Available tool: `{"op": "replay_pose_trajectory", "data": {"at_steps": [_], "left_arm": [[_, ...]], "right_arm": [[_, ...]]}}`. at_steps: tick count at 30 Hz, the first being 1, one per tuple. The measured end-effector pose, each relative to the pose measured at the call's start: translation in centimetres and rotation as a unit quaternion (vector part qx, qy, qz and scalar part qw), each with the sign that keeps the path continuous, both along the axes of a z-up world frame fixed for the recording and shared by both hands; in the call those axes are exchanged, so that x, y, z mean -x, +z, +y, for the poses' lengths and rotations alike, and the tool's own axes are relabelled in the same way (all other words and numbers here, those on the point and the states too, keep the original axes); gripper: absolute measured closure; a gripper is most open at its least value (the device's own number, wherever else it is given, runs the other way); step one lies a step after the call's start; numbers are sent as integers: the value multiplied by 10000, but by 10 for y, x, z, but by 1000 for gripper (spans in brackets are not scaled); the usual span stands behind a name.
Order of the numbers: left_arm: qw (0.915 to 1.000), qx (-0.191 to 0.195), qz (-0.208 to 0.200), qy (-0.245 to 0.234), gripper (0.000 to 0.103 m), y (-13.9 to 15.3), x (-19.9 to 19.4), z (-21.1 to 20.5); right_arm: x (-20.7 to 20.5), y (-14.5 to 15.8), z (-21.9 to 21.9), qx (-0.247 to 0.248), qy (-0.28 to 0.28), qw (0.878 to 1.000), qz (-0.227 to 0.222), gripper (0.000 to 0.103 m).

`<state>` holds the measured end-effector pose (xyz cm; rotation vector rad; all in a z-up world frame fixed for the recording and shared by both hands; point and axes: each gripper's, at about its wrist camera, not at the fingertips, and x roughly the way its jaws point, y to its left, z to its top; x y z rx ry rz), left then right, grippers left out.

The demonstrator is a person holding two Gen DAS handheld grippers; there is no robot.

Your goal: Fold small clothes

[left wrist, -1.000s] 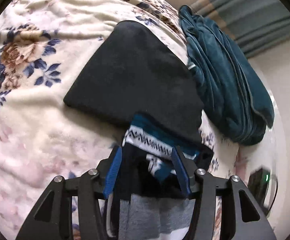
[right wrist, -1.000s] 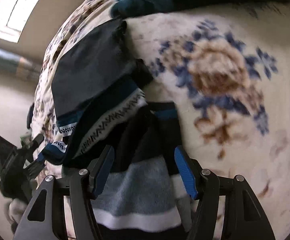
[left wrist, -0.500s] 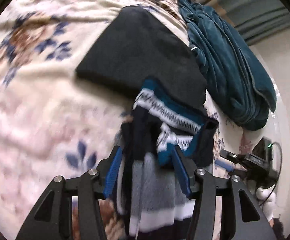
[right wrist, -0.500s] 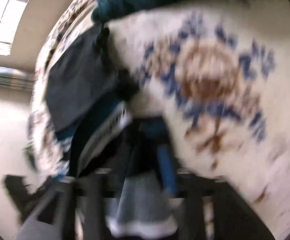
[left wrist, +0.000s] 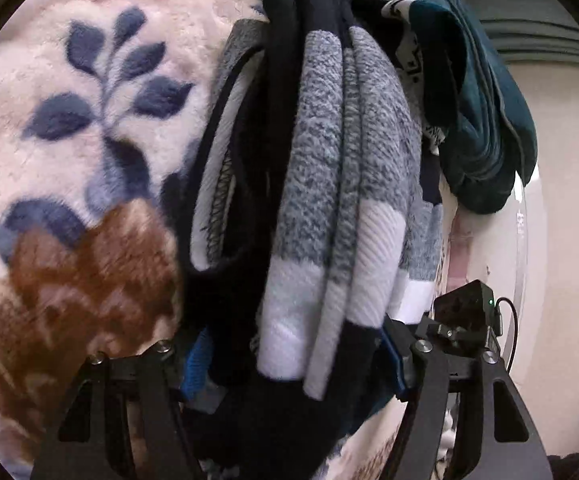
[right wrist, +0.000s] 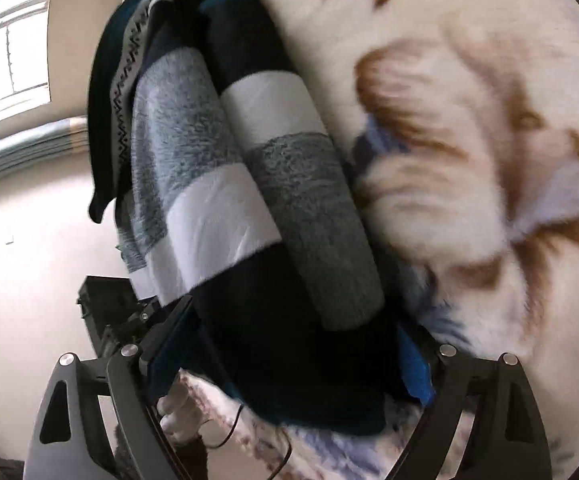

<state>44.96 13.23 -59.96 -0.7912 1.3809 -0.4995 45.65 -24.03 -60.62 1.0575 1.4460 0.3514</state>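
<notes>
A small knitted garment (left wrist: 329,184) with grey, white, navy and teal patterned bands hangs bunched in long folds. My left gripper (left wrist: 293,364) has its blue pads on either side of the garment's dark lower end and grips it. In the right wrist view the same garment (right wrist: 225,208) fills the middle, and my right gripper (right wrist: 289,368) is closed on its dark navy end. The garment is lifted above the floral blanket (left wrist: 69,160). The black folded cloth seen earlier is hidden.
The cream floral blanket also fills the right of the right wrist view (right wrist: 489,160). A teal velvet garment (left wrist: 489,128) lies at the bed's edge. The other gripper's black body (left wrist: 469,312) shows at the lower right, with a cable. A window (right wrist: 9,40) and pale floor lie left.
Both grippers have pulled the garment back and up off the bed; it now hangs close to both cameras, bunched. The black folded cloth has left view.
</notes>
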Motion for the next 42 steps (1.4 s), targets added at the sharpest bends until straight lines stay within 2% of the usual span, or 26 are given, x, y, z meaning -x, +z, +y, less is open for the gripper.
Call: {"op": "replay_pose_trajectory", "data": {"at_steps": [1, 2, 3, 6, 8, 14, 16, 18, 19, 20, 22, 26, 28, 30, 31, 32, 34, 36, 37, 38, 40, 42], "left_arm": [[9999, -14, -152, -9, 53, 4, 2, -2], [9995, -29, -294, -53, 64, 8, 4, -5], [9992, -68, -388, -45, 66, 14, 7, -7], [9989, 7, -477, -33, 70, 25, 15, -8], [9983, -31, -561, -145, 71, 39, 26, -10], [9994, 23, -235, -270, 71, 61, 78, -8], [9991, -60, 132, -389, 69, 55, 104, -3], [9956, -359, 629, -593, 62, 41, 125, -4], [9929, -504, 809, -709, 61, 37, 129, -4], [9904, -621, 916, -827, 60, 38, 131, -4], [9891, -827, 791, -928, 55, 52, 128, -2], [9896, -1133, 200, -858, 54, 89, 103, 6], [9886, -1323, -68, -717, 50, 96, 75, 6], [9871, -1493, -78, -565, 50, 90, 47, 4], [9875, -1506, 57, -462, 50, 81, 28, 5], [9887, -1442, 153, -381, 50, 72, 6, 1], [9879, -1536, 71, -200, 50, 60, -19, 0], [9833, -1818, 94, -54, 50, 46, -40, 4], [9840, -1776, 76, 61, 50, 42, -48, 11], [9853, -1693, 110, 212, 50, 41, -56, 17], [9895, -1376, 176, 415, 50, 42, -53, 29], [9917, -1181, 185, 474, 50, 46, -46, 32]], "right_arm": [[0, -1, 3, -37, -52, 10000, -76, 12], [0, -1, 7, -5, -86, 9999, -142, 23], [1, 0, 11, 25, -106, 9997, -217, 52], [10, 9, 20, 338, -116, 9989, -305, 67], [15, 21, 29, 612, -58, 9975, -352, 70], [82, 50, 41, 596, 78, 9980, -215, 72], [111, 52, 43, 528, 143, 9985, -28, 72], [143, 46, 46, 616, 284, 9968, 413, 61], [155, 42, 49, 917, 571, 9914, 735, 56], [161, 42, 50, 1158, 784, 9864, 868, 53], [166, 53, 45, 1489, 873, 9819, 776, 49], [149, 87, 21, 1755, 293, 9839, 172, 46], [126, 92, 18, 1769, 271, 9838, -75, 45], [101, 93, 27, 1859, 448, 9810, -332, 45], [86, 92, 33, 1967, 653, 9771, -477, 45], [57, 96, 42, 2150, 856, 9711, -588, 45], [24, 94, 43, 2431, 1136, 9603, -767, 45], [-8, 88, 46, 2799, 1112, 9498, -844, 45], [-27, 87, 42, 2898, 1041, 9482, -783, 45], [-34, 86, 37, 2917, 838, 9505, -668, 45], [-38, 88, 25, 2506, 399, 9651, -652, 45], [-33, 88, 10, 2249, 239, 9721, -615, 45]]}}
